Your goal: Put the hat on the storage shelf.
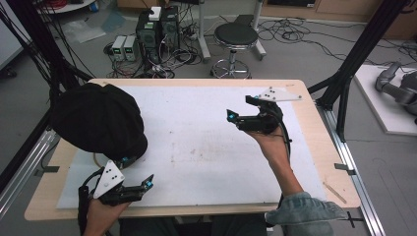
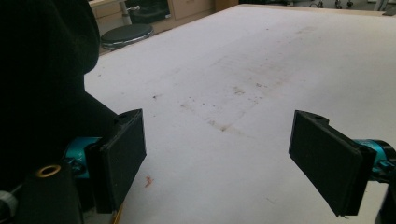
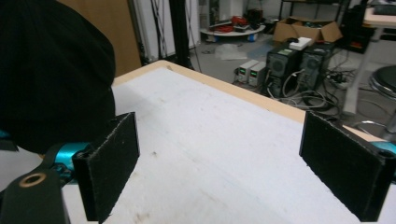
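The left gripper (image 1: 140, 186) sits low at the near left of the bench (image 1: 314, 123), over the white mat (image 1: 206, 147), pointing right. In the left gripper view its jaws stand wide apart, released, with bare stained mat between them. Just beyond it lies the black hat (image 1: 98, 120), a rounded dark heap on the mat's left side, overhanging the mat's left edge; it looms at the left in both gripper views (image 2: 42, 70) (image 3: 51, 70). The right gripper (image 1: 235, 118) is held up over the mat's far right part, well apart from the hat and pointing left toward it. Its jaws are also released, spread wide with nothing between them. Past the bench stand a stool (image 1: 236, 37) and computers (image 1: 157, 29) on the floor.
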